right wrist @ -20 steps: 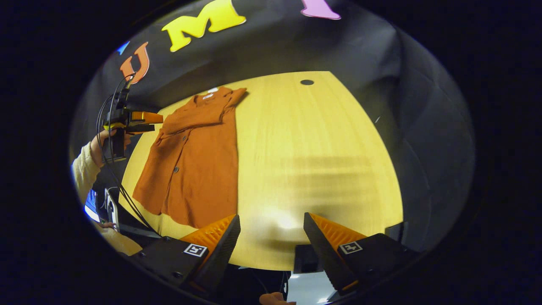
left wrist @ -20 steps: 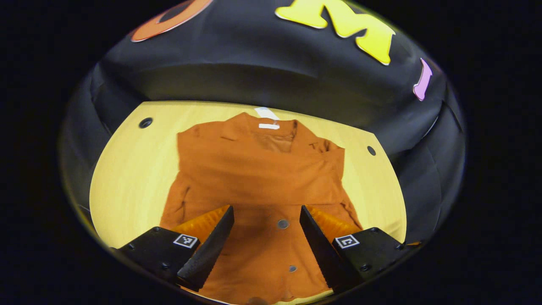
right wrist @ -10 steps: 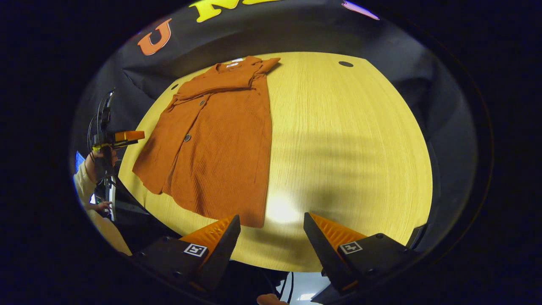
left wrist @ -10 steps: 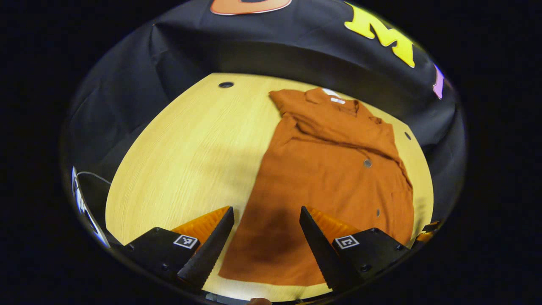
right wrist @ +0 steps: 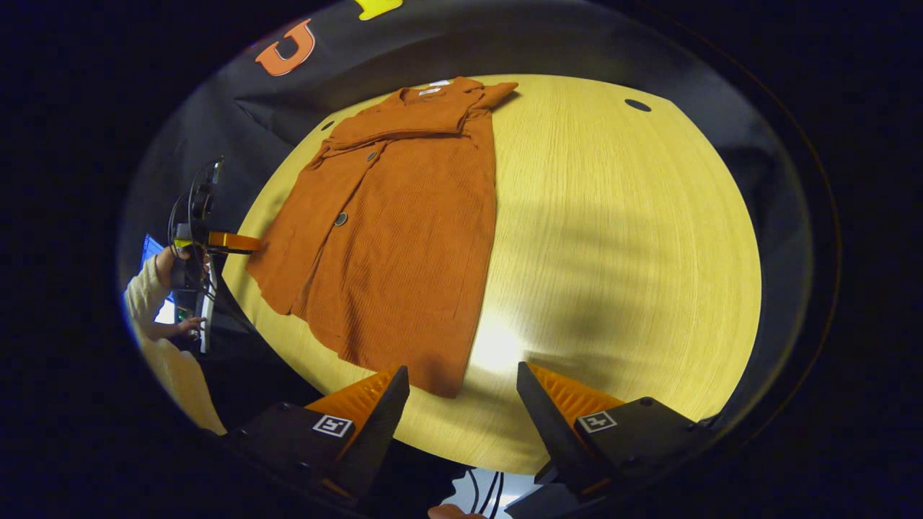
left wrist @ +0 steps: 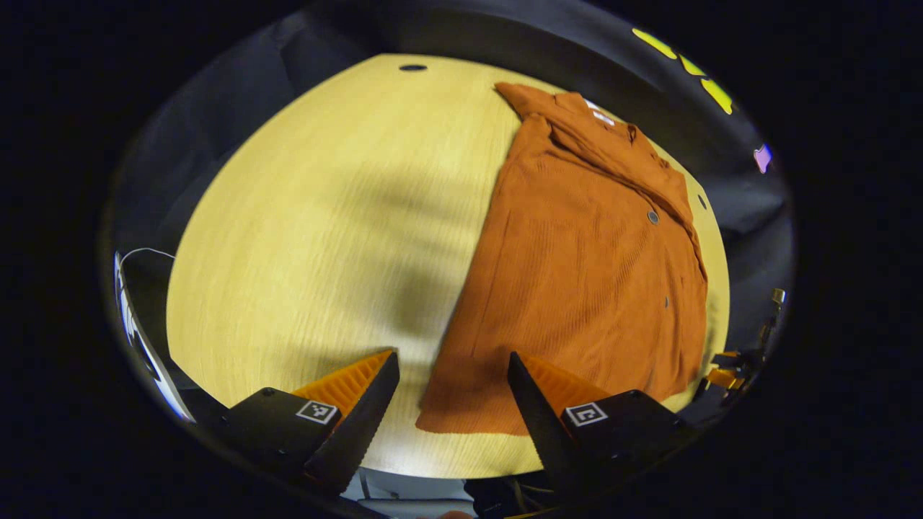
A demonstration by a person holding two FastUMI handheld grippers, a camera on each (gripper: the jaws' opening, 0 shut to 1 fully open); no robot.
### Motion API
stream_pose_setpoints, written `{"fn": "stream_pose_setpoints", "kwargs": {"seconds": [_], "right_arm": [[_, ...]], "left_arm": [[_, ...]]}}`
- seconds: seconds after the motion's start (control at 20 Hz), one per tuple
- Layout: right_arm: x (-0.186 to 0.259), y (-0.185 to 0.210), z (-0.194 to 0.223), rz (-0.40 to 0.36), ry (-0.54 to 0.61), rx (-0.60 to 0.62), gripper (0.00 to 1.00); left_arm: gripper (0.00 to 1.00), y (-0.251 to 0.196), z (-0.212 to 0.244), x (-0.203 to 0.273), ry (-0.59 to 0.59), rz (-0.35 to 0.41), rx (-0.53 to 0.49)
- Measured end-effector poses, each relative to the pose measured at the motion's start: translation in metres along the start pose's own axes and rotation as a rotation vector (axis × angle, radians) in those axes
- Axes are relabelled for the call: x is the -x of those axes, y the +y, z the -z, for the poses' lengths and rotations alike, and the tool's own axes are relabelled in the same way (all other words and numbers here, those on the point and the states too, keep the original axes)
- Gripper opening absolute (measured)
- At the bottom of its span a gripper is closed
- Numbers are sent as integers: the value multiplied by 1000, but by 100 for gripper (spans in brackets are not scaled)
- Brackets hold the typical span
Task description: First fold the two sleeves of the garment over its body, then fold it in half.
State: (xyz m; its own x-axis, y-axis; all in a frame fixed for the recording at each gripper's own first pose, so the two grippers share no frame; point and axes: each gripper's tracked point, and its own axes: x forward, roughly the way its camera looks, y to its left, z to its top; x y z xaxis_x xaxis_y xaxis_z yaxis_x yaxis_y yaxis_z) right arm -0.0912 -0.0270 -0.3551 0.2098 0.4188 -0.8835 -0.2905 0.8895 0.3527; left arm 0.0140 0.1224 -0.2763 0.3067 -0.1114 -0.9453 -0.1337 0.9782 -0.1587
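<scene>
An orange button-front garment (left wrist: 584, 274) lies flat on the wooden table (left wrist: 324, 216), collar toward the wall, with a sleeve folded across its chest (right wrist: 404, 126). My left gripper (left wrist: 451, 404) stands open above the near table edge, and the garment's left hem corner (left wrist: 436, 422) lies between its fingers, lower down. My right gripper (right wrist: 461, 414) is open too, just in front of the other hem corner (right wrist: 440, 382) of the garment (right wrist: 404, 238). In the right gripper view the left gripper (right wrist: 245, 244) shows at the far left, held in a hand (right wrist: 169, 259).
Round cable holes (left wrist: 412, 68) (right wrist: 637, 105) sit near the table's far corners. Bare tabletop (right wrist: 620, 231) stretches on both sides of the garment. A cream sleeve (right wrist: 148, 288) and cables (right wrist: 205, 303) hang at the table's near edge.
My left gripper has swung left and pulled back to the near edge, so the garment now sits right in its view. The right gripper has come closer to the hem. The garment has not moved.
</scene>
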Motion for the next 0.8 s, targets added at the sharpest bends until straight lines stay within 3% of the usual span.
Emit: {"fn": "stream_pose_setpoints", "kwargs": {"seconds": [0.2, 0.35, 0.5, 0.55, 0.6, 0.65, 0.8], "right_arm": [[-5, -1, 4, -151, 116, -98, 95], [-9, -12, 6, -184, 171, -130, 96], [-14, -10, -1, -204, 185, -182, 95], [-17, -5, -4, -220, 183, -198, 95], [-20, -2, -3, -228, 187, -202, 95], [-22, 3, -3, -245, 195, -213, 95], [-29, 15, -8, -275, 208, -258, 94]], "left_arm": [[97, -16, 6, 28, 127, 113, -38], [100, -34, 9, 50, 211, 224, -75], [95, -44, 11, 73, 251, 288, -78], [90, -37, 11, 72, 256, 317, -62], [97, 7, 48, 27, 257, 339, -53], [88, -48, 16, 76, 257, 353, -52], [88, -44, 23, 85, 272, 359, -75]]}}
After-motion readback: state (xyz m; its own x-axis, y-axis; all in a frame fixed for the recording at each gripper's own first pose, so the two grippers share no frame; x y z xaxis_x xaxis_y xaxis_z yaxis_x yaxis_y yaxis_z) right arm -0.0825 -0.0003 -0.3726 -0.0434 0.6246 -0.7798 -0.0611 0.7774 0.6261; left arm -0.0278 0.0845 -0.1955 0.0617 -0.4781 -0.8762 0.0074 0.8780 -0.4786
